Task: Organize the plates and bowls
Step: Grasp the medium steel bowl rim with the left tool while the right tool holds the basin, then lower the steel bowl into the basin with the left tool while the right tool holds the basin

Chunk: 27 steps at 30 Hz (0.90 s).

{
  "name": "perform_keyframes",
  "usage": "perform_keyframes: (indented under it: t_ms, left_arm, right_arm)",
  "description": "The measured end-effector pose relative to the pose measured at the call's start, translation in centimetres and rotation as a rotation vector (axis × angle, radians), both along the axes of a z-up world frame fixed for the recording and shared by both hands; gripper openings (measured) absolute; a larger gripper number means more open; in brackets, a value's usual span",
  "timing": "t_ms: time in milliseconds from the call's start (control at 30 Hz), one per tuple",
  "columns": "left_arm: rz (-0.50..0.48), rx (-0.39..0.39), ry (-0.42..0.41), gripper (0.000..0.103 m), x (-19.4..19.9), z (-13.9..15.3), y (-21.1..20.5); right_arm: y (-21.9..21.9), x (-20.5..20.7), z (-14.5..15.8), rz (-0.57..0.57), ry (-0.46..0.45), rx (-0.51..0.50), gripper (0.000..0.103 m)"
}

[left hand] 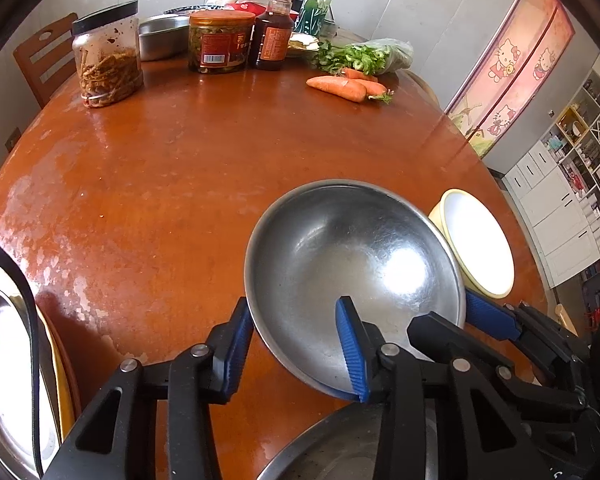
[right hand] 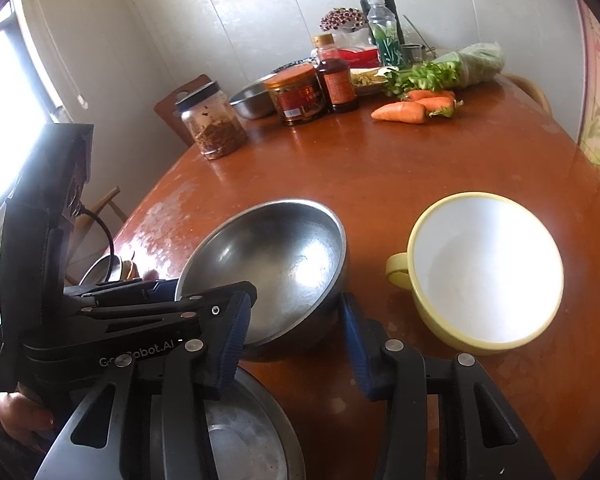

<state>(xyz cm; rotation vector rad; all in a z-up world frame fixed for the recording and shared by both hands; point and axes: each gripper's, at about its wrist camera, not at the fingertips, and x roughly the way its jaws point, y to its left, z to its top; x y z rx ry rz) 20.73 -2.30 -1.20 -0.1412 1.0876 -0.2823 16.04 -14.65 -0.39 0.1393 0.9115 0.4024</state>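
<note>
A steel bowl (left hand: 352,256) (right hand: 276,256) hangs tilted over the brown table (left hand: 160,184), near its front edge. My left gripper (left hand: 294,308) is shut on the bowl's left wall, one blue pad inside and one outside. My right gripper (right hand: 296,300) clamps the bowl's right wall the same way; it shows in the left wrist view as the right gripper (left hand: 460,320). A yellow bowl (right hand: 484,272) (left hand: 476,240) with a white inside and a handle stands just right of the steel bowl. A steel plate (right hand: 252,440) (left hand: 332,452) lies below the grippers.
More steel dishes with a yellow rim (left hand: 4,360) sit at the table's left edge. At the far side stand a jar (left hand: 108,56), an orange-lidded tub (left hand: 220,44), a sauce bottle (left hand: 274,32), a steel basin (left hand: 160,36), carrots (left hand: 340,86) and greens (left hand: 364,56).
</note>
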Motion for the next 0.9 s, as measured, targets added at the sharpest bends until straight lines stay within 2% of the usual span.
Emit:
perform_keyframes:
  t_ms: [267, 433, 900]
  left_arm:
    - [0.002, 0.007, 0.003, 0.042, 0.0, -0.2, 0.1]
    - [0.003, 0.018, 0.0, 0.042, -0.1, 0.1, 0.2]
    - [0.024, 0.039, -0.063, 0.042, -2.1, 3.3, 0.8]
  right_arm:
    - [-0.1, 0.8, -0.4, -0.011, 0.004, 0.004, 0.048]
    - [0.1, 0.8, -0.2, -0.001, -0.006, -0.006, 0.045]
    - [1.1, -0.7, 2.4, 0.034, -0.072, 0.001, 0.045]
